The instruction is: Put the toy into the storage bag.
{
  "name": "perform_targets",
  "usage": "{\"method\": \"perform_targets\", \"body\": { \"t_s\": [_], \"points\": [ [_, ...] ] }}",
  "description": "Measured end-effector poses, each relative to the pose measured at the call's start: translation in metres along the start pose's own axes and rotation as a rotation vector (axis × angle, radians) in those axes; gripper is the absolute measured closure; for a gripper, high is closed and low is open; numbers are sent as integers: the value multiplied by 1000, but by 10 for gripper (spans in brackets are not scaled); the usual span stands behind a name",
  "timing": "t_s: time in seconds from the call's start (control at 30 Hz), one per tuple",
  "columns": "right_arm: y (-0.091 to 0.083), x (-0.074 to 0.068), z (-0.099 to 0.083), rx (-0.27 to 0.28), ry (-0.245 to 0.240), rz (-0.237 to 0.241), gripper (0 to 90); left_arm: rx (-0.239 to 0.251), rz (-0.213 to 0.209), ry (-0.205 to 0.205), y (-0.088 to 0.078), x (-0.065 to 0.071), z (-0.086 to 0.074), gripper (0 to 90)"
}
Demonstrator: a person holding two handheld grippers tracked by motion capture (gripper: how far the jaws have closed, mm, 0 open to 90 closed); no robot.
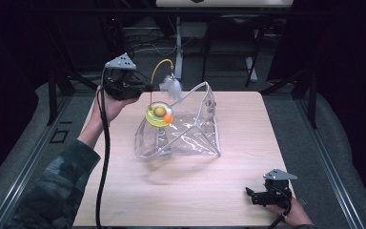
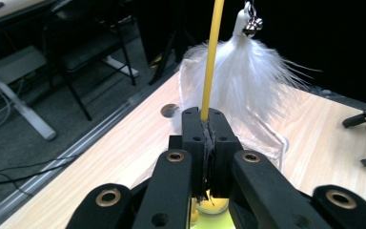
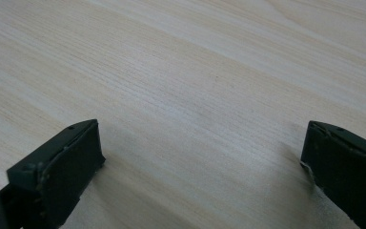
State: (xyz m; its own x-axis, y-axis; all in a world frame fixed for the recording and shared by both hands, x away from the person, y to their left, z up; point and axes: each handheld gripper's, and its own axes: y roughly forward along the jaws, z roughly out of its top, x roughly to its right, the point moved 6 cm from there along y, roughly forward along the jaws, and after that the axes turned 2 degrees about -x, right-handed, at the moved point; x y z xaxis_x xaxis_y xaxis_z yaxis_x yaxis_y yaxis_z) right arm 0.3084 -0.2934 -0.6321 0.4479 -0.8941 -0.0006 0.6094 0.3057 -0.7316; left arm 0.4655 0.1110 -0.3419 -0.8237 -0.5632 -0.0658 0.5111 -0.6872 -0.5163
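The right tongs (image 1: 255,195) sit at the near right corner of the table (image 1: 248,143), resting low on the wood with the person's hand (image 1: 293,215) behind them, jaws spread wide and nothing between them; the right gripper view has just bare pale wood grain between the two black jaws. No brand, label or writing I can read anywhere. Further in, the left tongs (image 2: 207,125) are held up off the table at the far left edge, forearm in a camo-pattern sleeve (image 1: 52,191) reaching forward from the bottom left, black cable (image 1: 104,162) trailing down from them. Their jaws are pinched tight on the thin yellow wire (image 2: 211,57) of a cat toy (image 1: 159,114), right above its yellow-green round base, which has an orange ball (image 1: 167,118) in it. The wire curves up and over, and a white feather (image 2: 248,81) with a small bell (image 2: 251,26) hangs from its end. The toy's base hangs at the top opening of a clear plastic bag (image 1: 186,133) that stands in the middle of the table, whether inside the rim or just over it I can't tell. Past the table it's a dark room, grey floor (image 1: 143,52), metal table legs (image 1: 178,45) and some loose cables.
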Motion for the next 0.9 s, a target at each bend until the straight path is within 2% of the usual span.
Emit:
{"method": "perform_targets", "body": {
  "t_s": [0.23,0.27,0.4,0.67,0.87,0.9],
  "points": [
    [0,0,0,-4,-3,-1,0,-17,-27,12,18,7,-5,888],
    [0,0,0,-5,-4,0,0,-4,-39,-11,23,8,-7,888],
    [0,0,0,-1,1,0,0,-8,-47,-16,31,9,-11,888],
    [0,-1,0,3,5,5,0,-42,-50,-34,51,11,-25,888],
    [1,-1,1,13,9,7,0,-86,-52,-41,66,11,-39,887],
    [0,0,0,1,-2,-6,0,-90,-50,-42,68,11,-40,887]
  ]
}}
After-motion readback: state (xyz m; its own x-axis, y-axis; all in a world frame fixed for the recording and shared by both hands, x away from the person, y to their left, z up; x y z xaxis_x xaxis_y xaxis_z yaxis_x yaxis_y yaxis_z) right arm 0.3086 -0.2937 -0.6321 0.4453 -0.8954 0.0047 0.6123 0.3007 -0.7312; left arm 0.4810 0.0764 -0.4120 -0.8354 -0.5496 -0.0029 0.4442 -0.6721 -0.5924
